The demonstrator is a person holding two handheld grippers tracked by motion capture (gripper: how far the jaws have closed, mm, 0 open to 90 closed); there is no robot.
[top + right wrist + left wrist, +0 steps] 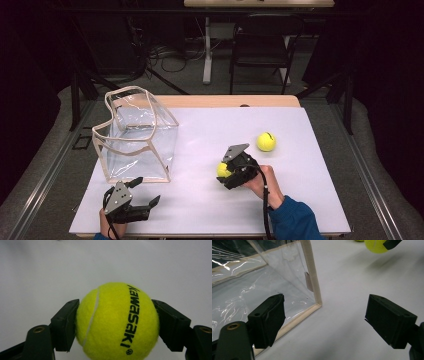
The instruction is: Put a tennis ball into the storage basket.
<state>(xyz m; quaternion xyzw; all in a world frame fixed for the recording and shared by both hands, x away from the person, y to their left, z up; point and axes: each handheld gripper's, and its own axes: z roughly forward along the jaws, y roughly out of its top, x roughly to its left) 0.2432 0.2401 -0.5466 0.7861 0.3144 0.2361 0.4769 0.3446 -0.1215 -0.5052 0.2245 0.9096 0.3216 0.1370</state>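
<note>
Two tennis balls show on the white tabletop (200,210): one ball (117,321) is clamped in the right hand-held gripper (226,172), the other ball (266,141) lies apart. Left hand-held gripper (145,192), jaws wide, sits just beside the clear bag (137,135).

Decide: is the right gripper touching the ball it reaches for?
Touching. The right gripper view shows both jaws of the right gripper pressed against the ball, no gap.
</note>
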